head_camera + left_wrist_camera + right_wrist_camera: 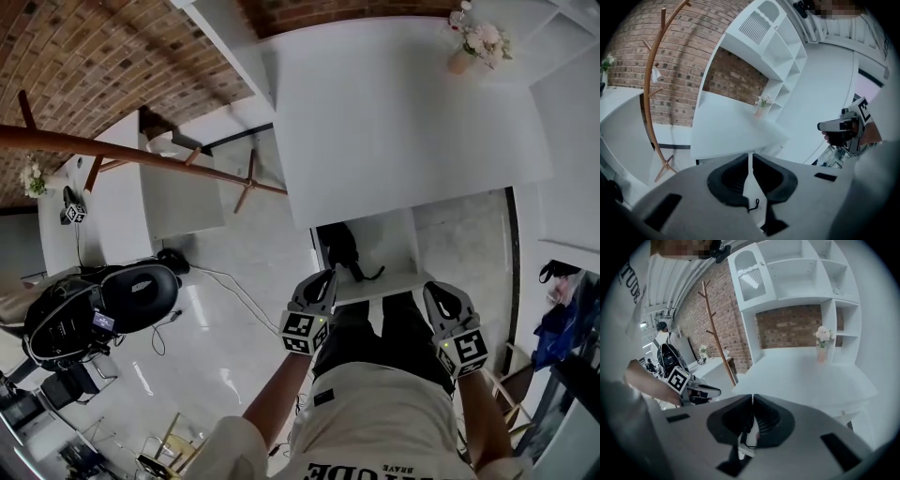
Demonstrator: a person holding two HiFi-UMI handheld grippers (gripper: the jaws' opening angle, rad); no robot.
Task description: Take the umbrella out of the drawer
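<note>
Both grippers are clenched on nothing. In each gripper view the dark pads meet at their tips, and nothing is caught there. In the head view the left gripper point(325, 276) shows at the front left corner of the open white drawer point(394, 234). The right gripper point(433, 287) shows at its front right corner.

A folded black umbrella point(341, 244) lies inside the drawer, in its left half, with a thin dark strap trailing to the right of it. It sits just beyond the left gripper's tips and apart from them. It is farther from the right gripper, with the drawer's bare floor in between.

The drawer stands pulled out from under a white desk point(394, 112). On the desk's far right corner is a vase of pale flowers point(461, 58). White shelving point(806, 277) rises behind the desk, against a brick wall point(84, 66).

To the left of the desk a wooden coat stand point(141, 152) rises from the glossy pale floor point(216, 328). Farther left a black bag point(112, 300) sits beside a second white counter.

The left forearm point(281, 394) and the right forearm point(483, 412) are bare and reach forward on either side of the person's dark shorts. Both grippers are tilted forward and down towards the drawer's front, marker cubes facing up.
</note>
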